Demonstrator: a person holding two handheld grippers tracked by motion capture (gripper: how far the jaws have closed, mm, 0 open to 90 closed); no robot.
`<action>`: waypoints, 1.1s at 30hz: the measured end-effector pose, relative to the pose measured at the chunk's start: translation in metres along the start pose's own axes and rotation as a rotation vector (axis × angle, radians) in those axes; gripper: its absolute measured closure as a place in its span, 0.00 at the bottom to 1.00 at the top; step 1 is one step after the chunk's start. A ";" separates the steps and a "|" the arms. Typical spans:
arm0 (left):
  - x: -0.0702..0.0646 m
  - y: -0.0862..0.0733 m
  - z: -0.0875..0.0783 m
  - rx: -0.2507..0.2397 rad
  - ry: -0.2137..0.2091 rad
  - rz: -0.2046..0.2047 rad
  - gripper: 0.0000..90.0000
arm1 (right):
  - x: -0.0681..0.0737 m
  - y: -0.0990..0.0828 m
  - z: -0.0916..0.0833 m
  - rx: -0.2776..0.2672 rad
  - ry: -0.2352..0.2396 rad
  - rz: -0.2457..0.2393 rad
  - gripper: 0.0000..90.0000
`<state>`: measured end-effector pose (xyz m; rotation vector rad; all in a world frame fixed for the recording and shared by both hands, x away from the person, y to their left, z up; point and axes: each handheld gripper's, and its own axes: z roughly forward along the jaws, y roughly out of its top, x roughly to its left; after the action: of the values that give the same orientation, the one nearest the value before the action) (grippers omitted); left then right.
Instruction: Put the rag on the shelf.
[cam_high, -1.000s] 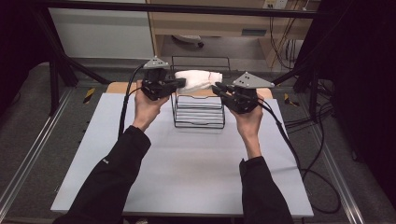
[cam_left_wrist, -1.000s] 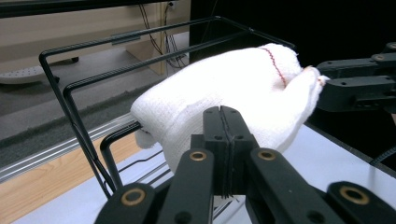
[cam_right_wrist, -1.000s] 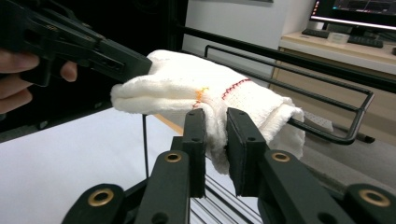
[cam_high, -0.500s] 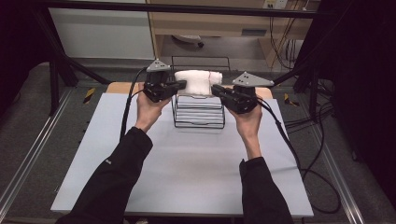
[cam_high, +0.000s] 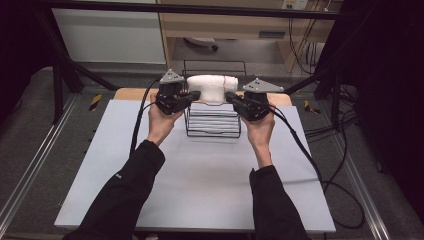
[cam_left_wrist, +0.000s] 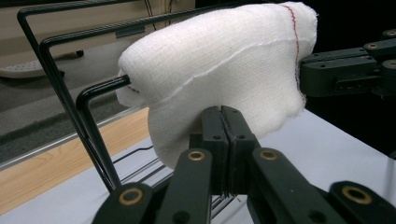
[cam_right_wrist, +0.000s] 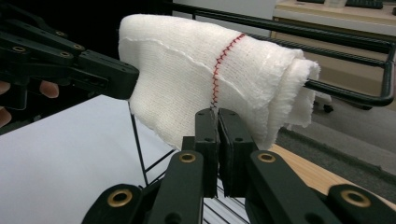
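Observation:
A white cloth (cam_high: 212, 87) with a red stitched seam lies bunched over the top bar of a black wire rack (cam_high: 212, 125) at the back of the table. My left gripper (cam_high: 196, 95) meets the cloth's left end and my right gripper (cam_high: 229, 96) its right end. In the left gripper view the jaws (cam_left_wrist: 222, 114) are pressed together at the lower edge of the cloth (cam_left_wrist: 224, 60). The right gripper view shows the same: its jaws (cam_right_wrist: 217, 114) pinch the hanging edge of the cloth (cam_right_wrist: 187, 70). The rack's bars (cam_right_wrist: 345, 93) run on behind.
The rack stands on a pale grey table top (cam_high: 200, 175) with a wooden strip (cam_high: 130, 93) along the far edge. Black cables (cam_high: 330, 165) trail off to the right. A cabinet and shelf stand beyond the table.
The cloth has drawn in from a wider, flatter drape to a more compact bunch on the rack's top. Both hands have stayed close to where they were.

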<state>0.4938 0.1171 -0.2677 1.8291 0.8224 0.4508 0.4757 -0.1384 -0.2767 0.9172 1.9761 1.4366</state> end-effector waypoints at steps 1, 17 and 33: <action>-0.001 0.000 -0.001 0.001 -0.009 0.000 0.97 | 0.000 0.000 -0.001 -0.004 0.003 -0.005 0.95; -0.007 -0.028 -0.031 0.067 0.005 0.095 0.56 | -0.005 -0.015 -0.041 -0.020 0.089 0.088 0.47; 0.002 -0.103 -0.069 0.162 0.016 0.048 0.21 | -0.005 -0.063 -0.058 0.090 0.114 0.134 0.06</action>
<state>0.4173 0.1880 -0.3345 2.0002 0.8480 0.4407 0.4216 -0.1898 -0.3192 1.0460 2.1125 1.5132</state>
